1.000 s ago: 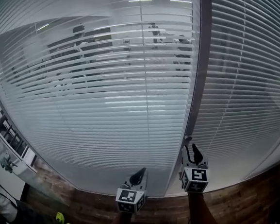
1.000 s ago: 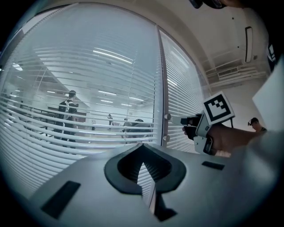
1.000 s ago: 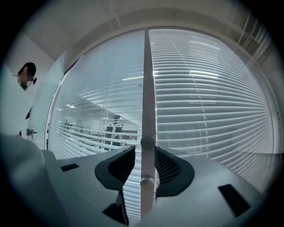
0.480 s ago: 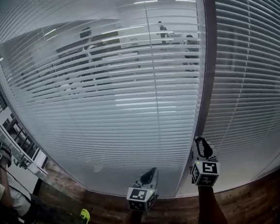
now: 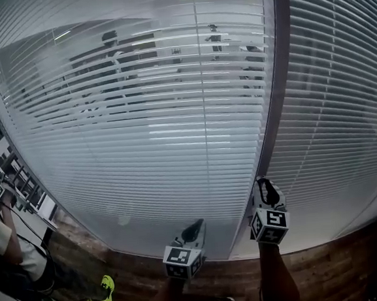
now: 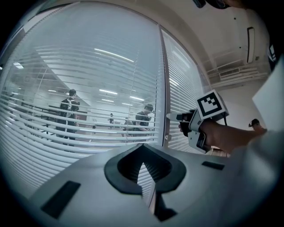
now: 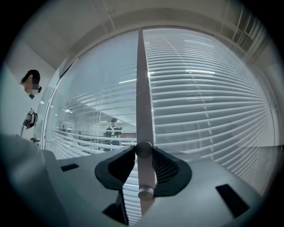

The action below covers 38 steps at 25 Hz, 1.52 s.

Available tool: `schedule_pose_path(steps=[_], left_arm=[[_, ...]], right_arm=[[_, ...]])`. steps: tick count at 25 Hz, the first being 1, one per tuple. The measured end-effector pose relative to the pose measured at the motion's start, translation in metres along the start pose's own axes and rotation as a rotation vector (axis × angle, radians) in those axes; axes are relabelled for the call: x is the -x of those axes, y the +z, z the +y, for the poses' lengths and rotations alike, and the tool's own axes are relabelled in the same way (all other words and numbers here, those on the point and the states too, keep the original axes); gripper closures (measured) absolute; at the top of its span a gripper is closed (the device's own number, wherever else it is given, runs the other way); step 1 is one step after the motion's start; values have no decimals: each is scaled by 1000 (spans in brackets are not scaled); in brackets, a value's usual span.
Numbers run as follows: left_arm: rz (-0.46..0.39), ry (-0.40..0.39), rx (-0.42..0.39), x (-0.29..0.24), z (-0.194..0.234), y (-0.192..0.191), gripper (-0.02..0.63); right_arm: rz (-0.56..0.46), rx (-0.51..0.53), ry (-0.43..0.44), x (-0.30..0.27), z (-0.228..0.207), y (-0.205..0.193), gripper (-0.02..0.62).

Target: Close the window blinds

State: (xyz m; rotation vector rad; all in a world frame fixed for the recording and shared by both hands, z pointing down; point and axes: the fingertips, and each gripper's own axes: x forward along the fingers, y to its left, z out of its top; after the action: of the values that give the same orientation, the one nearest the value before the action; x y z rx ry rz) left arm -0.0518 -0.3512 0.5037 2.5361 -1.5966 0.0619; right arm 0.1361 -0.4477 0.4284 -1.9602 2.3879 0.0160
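Two blinds point(image 5: 140, 118) are hanging just ahead of the right claw point(image 7: 144, 153), one on either side of it, and the wand point(image 7: 143, 111) is standing upright between its jaws. The pads are touching the wand on both sides, though the jaws have just been opening a shade. The left claw point(image 5: 194, 230) is waiting down to its left, jaws pressed together on nothing.

I'd say the tilting step is in hand. The slats point(image 5: 123, 73) up and left of the right claw are still letting the people point(image 6: 69, 106) behind the glass show through. Next, I reckon, the right claw needs a firm pinch and a roll about the wand's line until those gaps shut.

Compared with a second ago, little is changing. Both claws are sitting where they were, and the slats are looking just as open. Only a bystander point(image 5: 7, 247) far left of the claws is coming further into sight.
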Motion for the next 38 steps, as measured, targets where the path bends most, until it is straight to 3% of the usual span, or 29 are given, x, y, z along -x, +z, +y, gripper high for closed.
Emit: schedule_pose_path(steps=[4, 9, 22, 38], left_arm=[[10, -9, -7, 1, 1, -6, 606], [14, -3, -11, 1, 2, -8, 606], [18, -8, -4, 4, 2, -10, 606], [3, -12, 11, 6, -7, -3, 606]], right_arm=[[2, 33, 0, 2, 0, 0, 472], [10, 153, 27, 0, 1, 0, 474], [58, 595, 63, 0, 8, 0, 476], [121, 1376, 53, 0, 16, -6, 476]])
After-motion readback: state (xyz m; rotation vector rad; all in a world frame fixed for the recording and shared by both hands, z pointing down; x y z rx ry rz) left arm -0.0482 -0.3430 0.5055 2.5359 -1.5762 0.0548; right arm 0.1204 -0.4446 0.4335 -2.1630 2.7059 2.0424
